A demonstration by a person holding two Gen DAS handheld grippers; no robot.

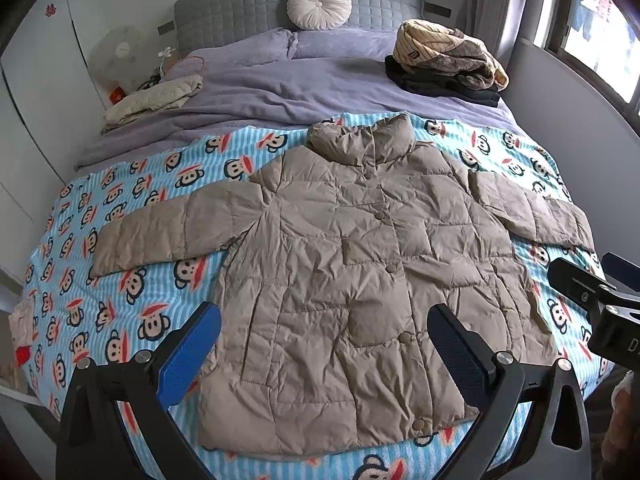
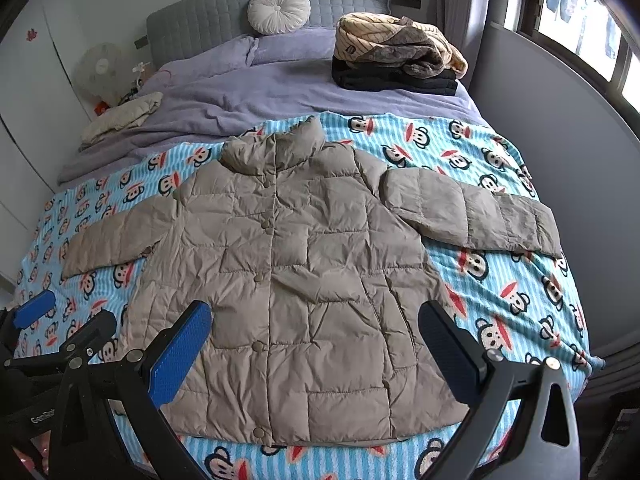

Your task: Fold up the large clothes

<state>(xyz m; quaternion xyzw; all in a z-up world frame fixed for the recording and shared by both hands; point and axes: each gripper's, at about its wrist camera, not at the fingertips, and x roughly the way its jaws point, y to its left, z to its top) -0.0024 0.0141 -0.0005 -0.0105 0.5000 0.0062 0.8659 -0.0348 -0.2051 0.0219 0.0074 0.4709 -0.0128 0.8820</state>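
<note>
A beige quilted puffer jacket [image 1: 344, 264] lies flat, front up and buttoned, on the blue monkey-print sheet [image 1: 132, 208], sleeves spread left and right, collar toward the headboard. It also shows in the right wrist view [image 2: 304, 280]. My left gripper [image 1: 324, 344] is open and empty, held above the jacket's lower hem. My right gripper [image 2: 316, 344] is open and empty, also above the hem. The right gripper's body shows at the right edge of the left wrist view [image 1: 596, 300]. The left gripper's blue finger [image 2: 36, 312] shows at the left of the right wrist view.
A pile of folded clothes [image 1: 444, 60] sits at the bed's far right. A cream garment [image 1: 156, 96] lies at the far left. Purple duvet [image 1: 280, 88], round pillow [image 1: 319, 5] and grey headboard lie beyond. A wall with window [image 2: 580, 32] runs on the right.
</note>
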